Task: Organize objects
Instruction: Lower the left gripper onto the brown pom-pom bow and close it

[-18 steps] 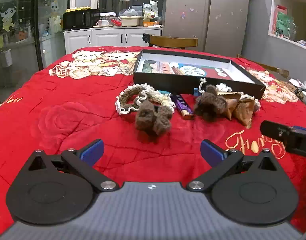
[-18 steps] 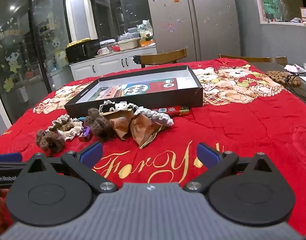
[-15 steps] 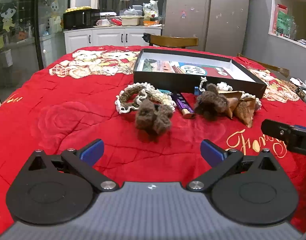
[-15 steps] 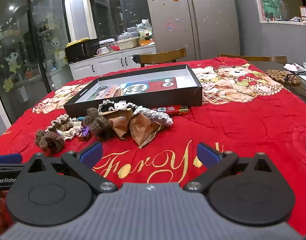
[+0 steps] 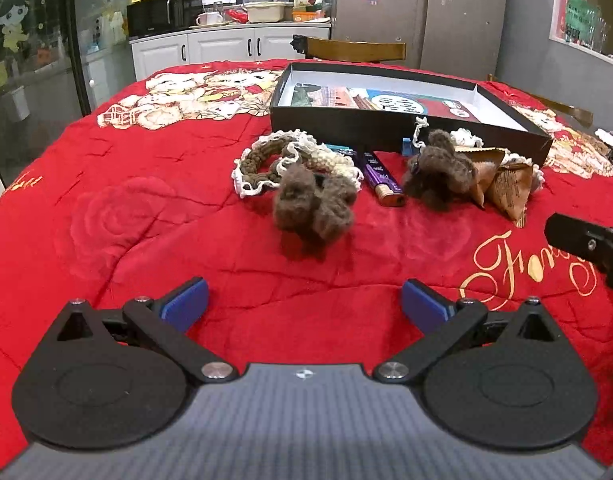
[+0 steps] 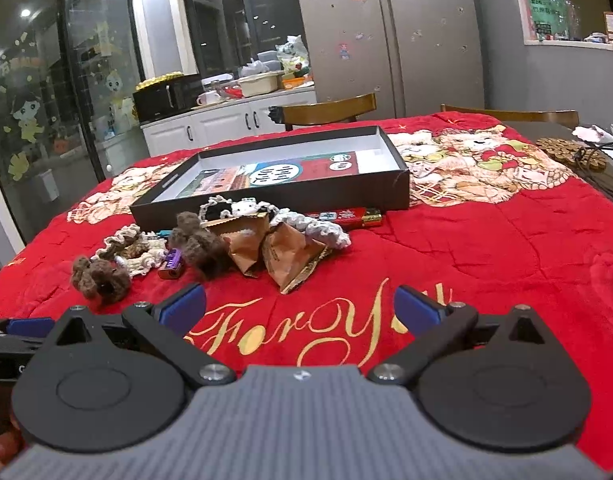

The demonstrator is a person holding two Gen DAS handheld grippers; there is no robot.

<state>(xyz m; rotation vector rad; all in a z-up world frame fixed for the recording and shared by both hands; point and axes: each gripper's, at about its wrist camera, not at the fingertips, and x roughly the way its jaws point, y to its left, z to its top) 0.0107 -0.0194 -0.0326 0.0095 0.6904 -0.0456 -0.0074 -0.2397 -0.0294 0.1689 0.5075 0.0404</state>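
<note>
A shallow black box (image 5: 406, 130) lies open on the red cloth; it also shows in the right wrist view (image 6: 290, 200). In front of it lie a brown fuzzy yarn piece (image 5: 312, 212), a second one (image 5: 438, 172), a brown-and-cream crocheted band (image 5: 266, 160), a purple lighter (image 5: 380, 178), brown paper packets (image 5: 506, 184) and a red lighter (image 6: 342, 216). My left gripper (image 5: 304, 306) is open and empty, just short of the nearest yarn piece. My right gripper (image 6: 300, 310) is open and empty, in front of the packets (image 6: 290, 256).
The red blanket (image 5: 106, 220) covers the whole table. Wooden chairs (image 6: 326, 108) stand behind the far edge. A round wooden trivet and cables (image 6: 574, 154) lie at the far right. The right gripper's finger (image 5: 586, 242) shows at the left view's right edge.
Both grippers have moved slightly forward towards the objects. Both stay open and nothing on the table has moved.
</note>
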